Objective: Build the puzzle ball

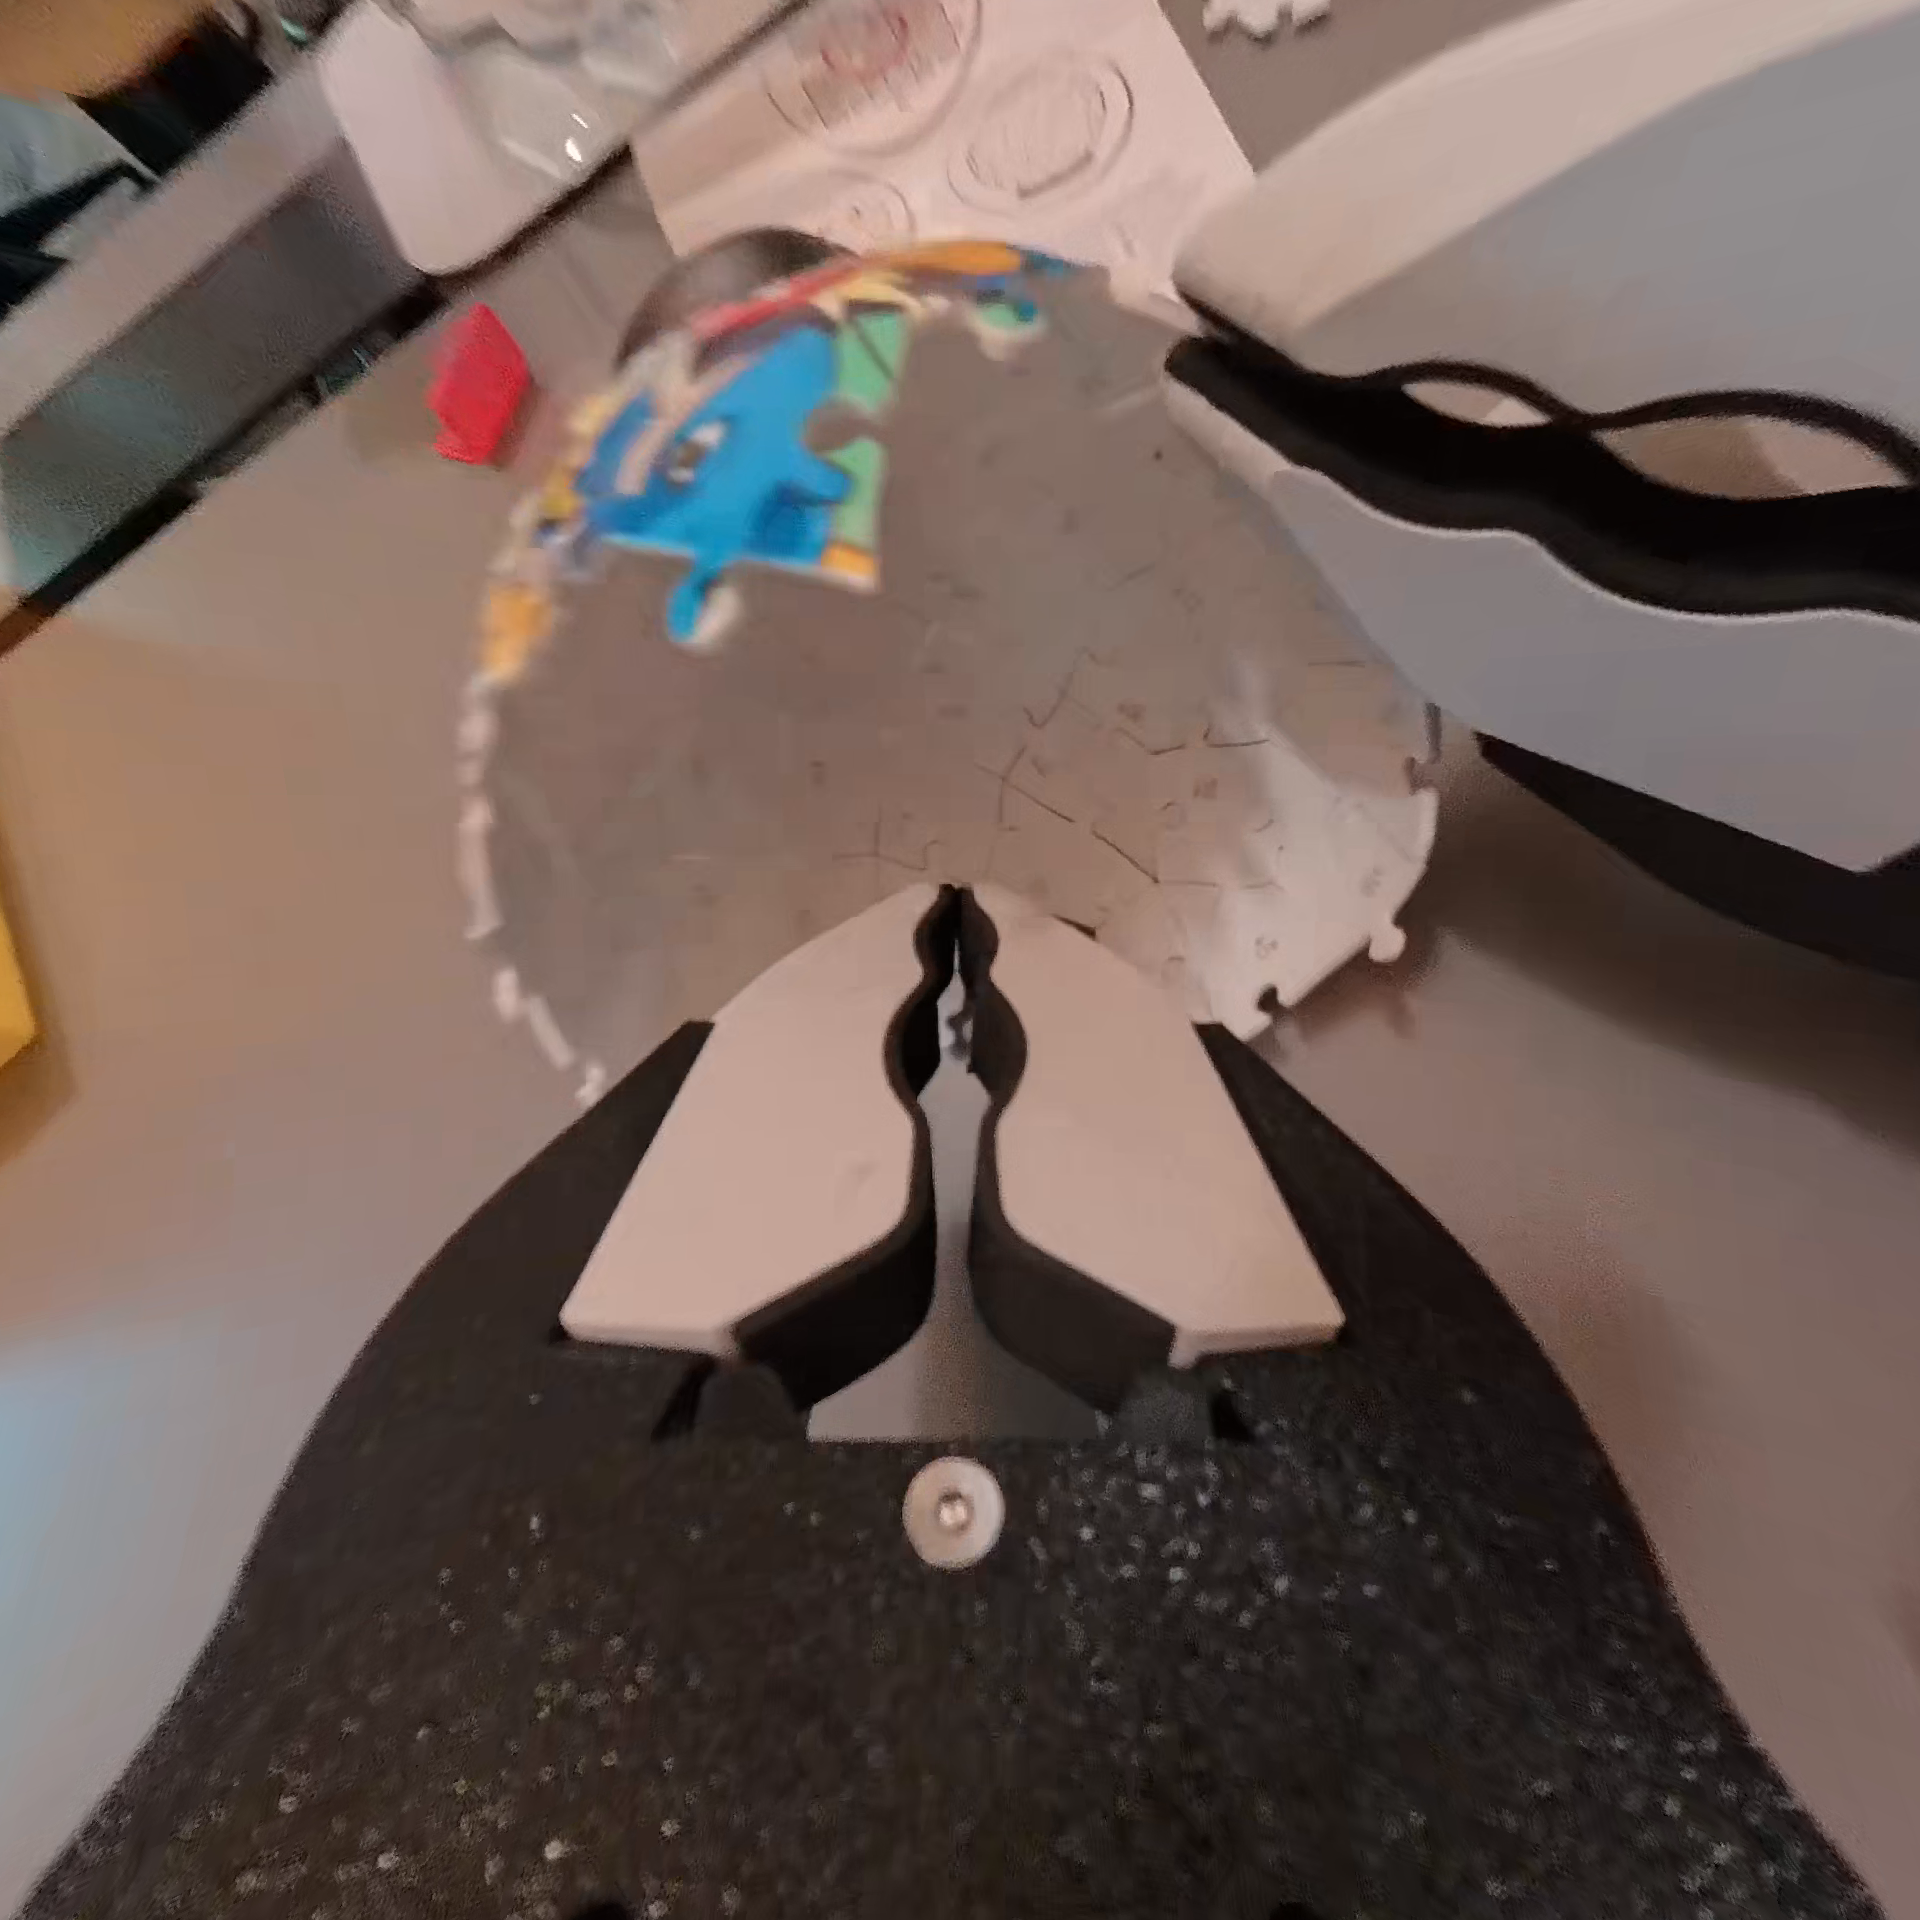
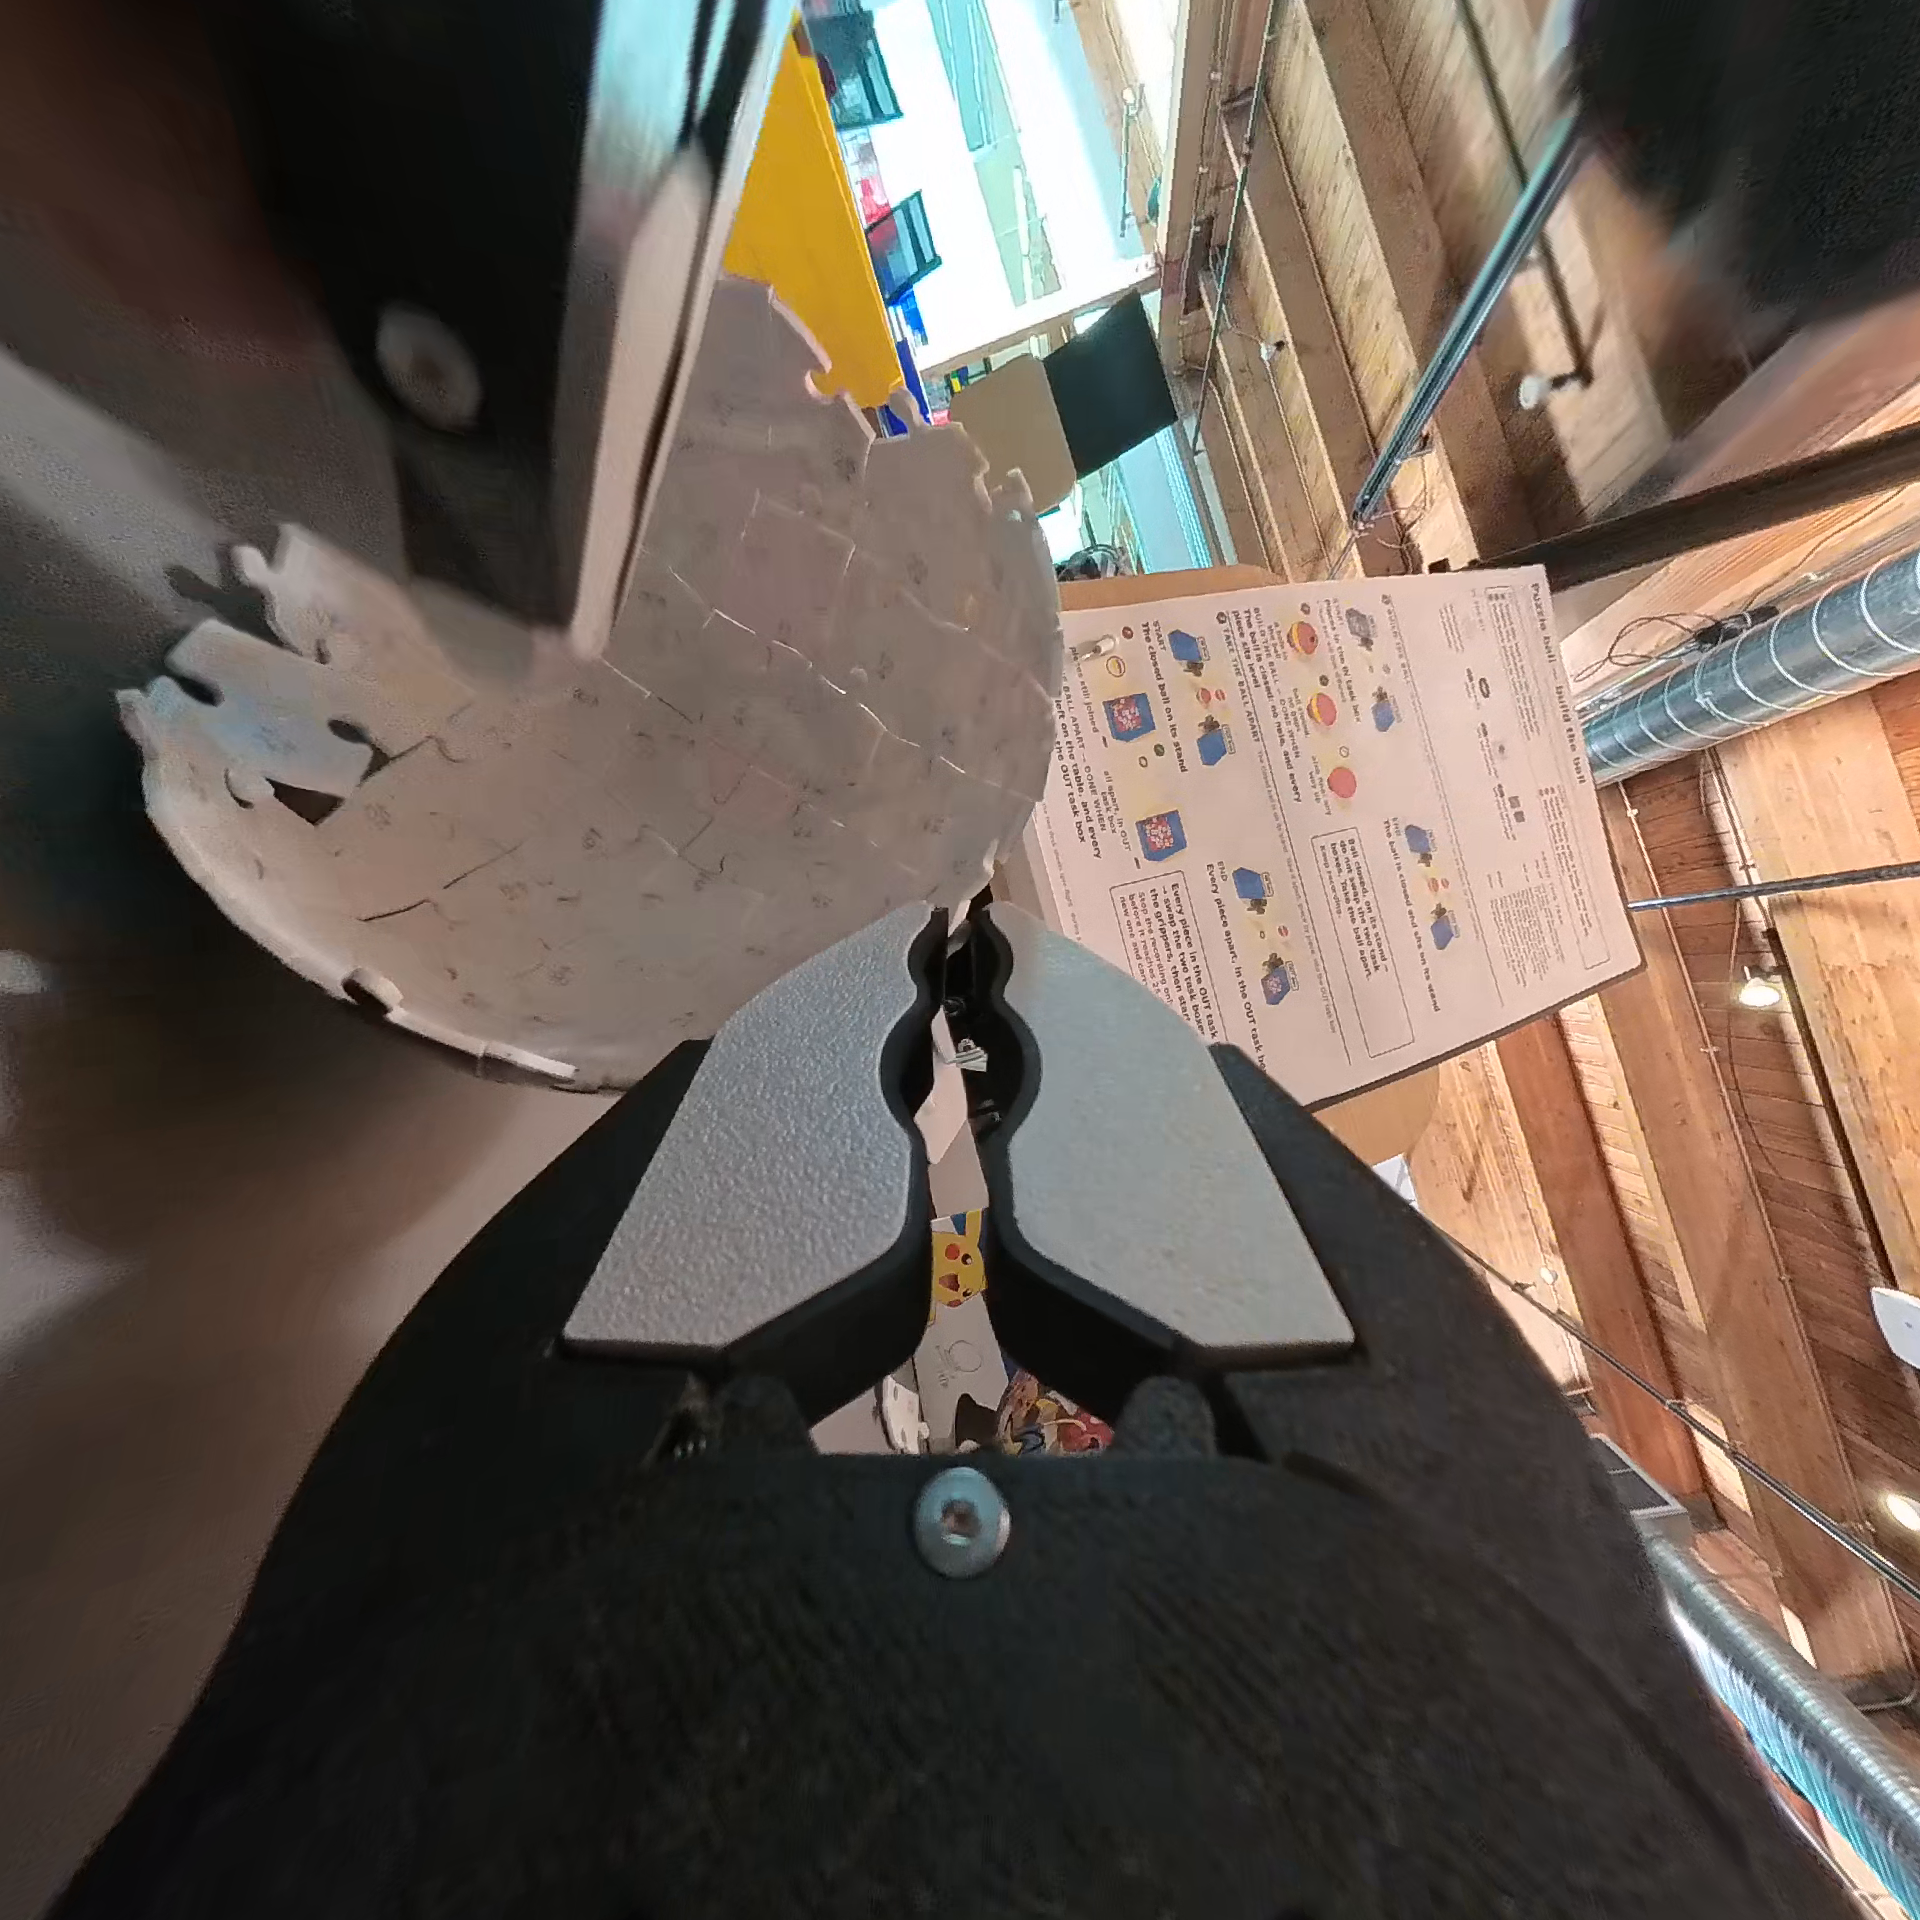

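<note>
A partly built puzzle ball (image 1: 1039, 644) is held up as a curved shell, its grey inner side toward both cameras. Blue and green printed pieces (image 1: 717, 468) show at its upper left. My left gripper (image 1: 954, 904) is shut on the shell's near rim. My right gripper (image 1: 1195, 353) comes in from the upper right and pinches the far rim. In the right wrist view the right gripper (image 2: 961, 920) is shut on the shell's edge (image 2: 675, 779), and the left gripper (image 2: 592, 634) clamps it from above. One piece (image 2: 270, 717) at the left rim sits slightly out of line.
On the grey table (image 1: 260, 831) lie a red block (image 1: 478, 384), a white printed sheet (image 1: 935, 104) and a white container (image 1: 447, 156). An instruction sheet (image 2: 1330, 831) and a yellow bin (image 2: 800, 229) are behind. Printed loose pieces (image 2: 956, 1268) show between the right fingers. One gripper's finger ends stand about 8 cm off the other's. Both grippers' tips are roughly 25 cm from the red block (image 1: 478, 384).
</note>
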Demonstrator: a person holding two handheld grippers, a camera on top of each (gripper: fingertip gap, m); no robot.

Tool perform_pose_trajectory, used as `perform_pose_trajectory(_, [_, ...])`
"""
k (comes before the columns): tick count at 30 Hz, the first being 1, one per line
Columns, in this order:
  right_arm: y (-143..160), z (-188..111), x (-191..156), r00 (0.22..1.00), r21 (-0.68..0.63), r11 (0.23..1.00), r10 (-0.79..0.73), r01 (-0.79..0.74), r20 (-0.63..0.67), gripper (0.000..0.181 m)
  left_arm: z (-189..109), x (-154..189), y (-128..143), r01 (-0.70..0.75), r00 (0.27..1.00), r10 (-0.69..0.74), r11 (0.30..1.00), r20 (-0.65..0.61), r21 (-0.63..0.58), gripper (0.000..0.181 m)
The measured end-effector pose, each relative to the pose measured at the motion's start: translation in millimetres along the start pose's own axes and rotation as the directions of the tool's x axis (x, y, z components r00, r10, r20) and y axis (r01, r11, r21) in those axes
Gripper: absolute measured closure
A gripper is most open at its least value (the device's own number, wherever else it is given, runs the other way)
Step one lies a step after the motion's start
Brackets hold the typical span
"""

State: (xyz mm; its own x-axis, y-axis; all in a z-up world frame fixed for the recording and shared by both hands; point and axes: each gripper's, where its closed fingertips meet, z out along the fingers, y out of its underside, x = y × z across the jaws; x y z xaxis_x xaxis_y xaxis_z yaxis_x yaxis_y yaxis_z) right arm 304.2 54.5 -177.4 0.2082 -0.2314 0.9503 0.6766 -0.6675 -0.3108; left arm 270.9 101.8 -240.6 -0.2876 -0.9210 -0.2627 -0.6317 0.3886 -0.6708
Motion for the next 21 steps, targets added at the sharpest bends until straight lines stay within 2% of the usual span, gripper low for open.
perform_pose_trajectory(3, [-2,0,0,1.0,0.004,1.0,-0.004,0.004,-0.002,0.177,-19,-9,1,0.018,0.999,-0.02,0.999,0.027,0.043,0.181])
perform_pose_trajectory(6, [-4,0,1,1.0,0.008,1.0,-0.014,0.014,-0.005,0.177,-27,-6,14,0.045,0.999,-0.045,0.999,0.001,0.03,0.181])
perform_pose_trajectory(11, [-11,-1,1,0.999,0.037,0.998,-0.044,0.045,-0.018,0.177,-18,5,36,0.013,0.999,-0.014,1.0,-0.035,-0.017,0.17])
perform_pose_trajectory(17, [-19,1,2,0.994,0.076,0.992,-0.101,0.103,-0.037,0.177,-4,4,26,-0.051,0.999,0.051,0.998,0.0,0.045,0.169])
perform_pose_trajectory(21, [-25,2,3,0.99,0.088,0.987,-0.131,0.135,-0.053,0.177,6,4,20,-0.033,0.999,0.034,0.997,-0.012,0.063,0.181])
